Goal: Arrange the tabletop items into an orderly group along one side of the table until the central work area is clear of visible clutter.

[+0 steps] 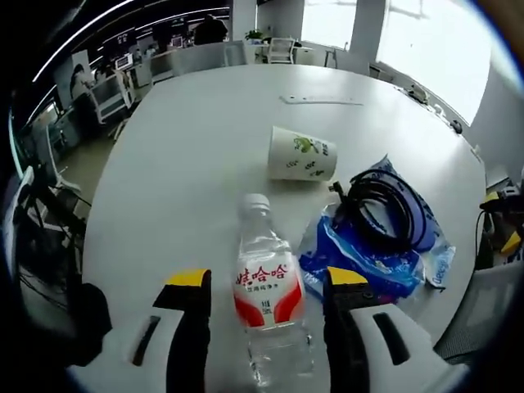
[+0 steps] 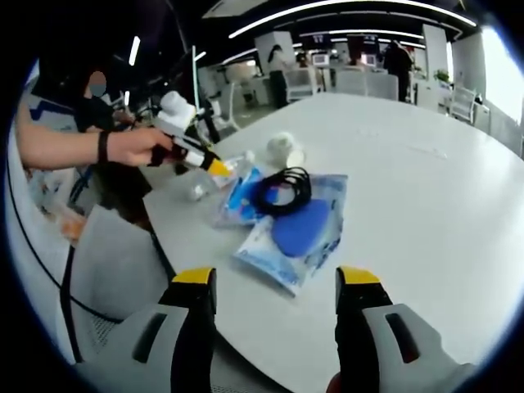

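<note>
Reaching toward a clear plastic water bottle with a red label, you are working near one edge of the round white table.

Your left gripper is straddling the lying bottle, its yellow-tipped jaws spread on either side and not yet pressing it. Your right gripper is hanging released and empty over the table edge, facing the blue plastic bags with the coiled black cable lying on top. Just beyond the bottle, a tipped-over white paper cup with a green print is lying beside the cable. These items are already sitting close together near one side, but loosely scattered, so tidying seems barely begun. Farther across, a thin pale strip is lying alone, well apart. An office chair is standing by the table edge.
</note>
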Available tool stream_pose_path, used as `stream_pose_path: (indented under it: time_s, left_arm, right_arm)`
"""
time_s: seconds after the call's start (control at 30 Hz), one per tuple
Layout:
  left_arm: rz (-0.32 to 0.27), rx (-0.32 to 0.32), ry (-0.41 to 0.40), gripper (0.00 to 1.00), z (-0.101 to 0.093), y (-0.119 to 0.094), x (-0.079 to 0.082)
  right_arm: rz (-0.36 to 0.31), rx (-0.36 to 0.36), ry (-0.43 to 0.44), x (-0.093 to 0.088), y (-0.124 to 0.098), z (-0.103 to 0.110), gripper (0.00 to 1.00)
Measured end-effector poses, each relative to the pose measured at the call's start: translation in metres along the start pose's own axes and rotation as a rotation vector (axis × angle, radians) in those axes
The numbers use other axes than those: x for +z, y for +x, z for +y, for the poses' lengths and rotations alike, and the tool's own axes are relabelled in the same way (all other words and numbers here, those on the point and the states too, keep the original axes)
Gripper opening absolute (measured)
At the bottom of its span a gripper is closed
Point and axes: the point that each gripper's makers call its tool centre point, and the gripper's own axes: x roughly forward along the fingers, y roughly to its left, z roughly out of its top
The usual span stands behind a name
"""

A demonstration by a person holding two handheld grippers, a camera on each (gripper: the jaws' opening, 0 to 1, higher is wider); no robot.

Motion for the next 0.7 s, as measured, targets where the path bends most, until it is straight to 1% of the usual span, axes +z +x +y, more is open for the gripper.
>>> stream_pose_path:
  time_s: [0.23, 0.43, 0.53, 0.7]
  left_arm:
    - [0.042, -0.003, 0.009, 0.55, 0.000, 0.006, -0.005]
    - [0.091, -0.007, 0.025, 0.54, -0.001, 0.013, -0.010]
    - [0.095, -0.010, 0.018, 0.53, 0.000, 0.015, -0.008]
    - [0.123, -0.012, 0.020, 0.49, 0.000, 0.021, -0.009]
  right_arm:
    - [0.003, 0.004, 0.002, -0.001, 0.002, 0.000, 0.57]
    - [0.006, 0.004, 0.008, -0.003, 0.003, 0.000, 0.57]
    - [0.006, 0.004, 0.009, -0.003, 0.003, 0.000, 0.57]
    - [0.010, 0.003, 0.011, -0.004, 0.003, 0.000, 0.56]
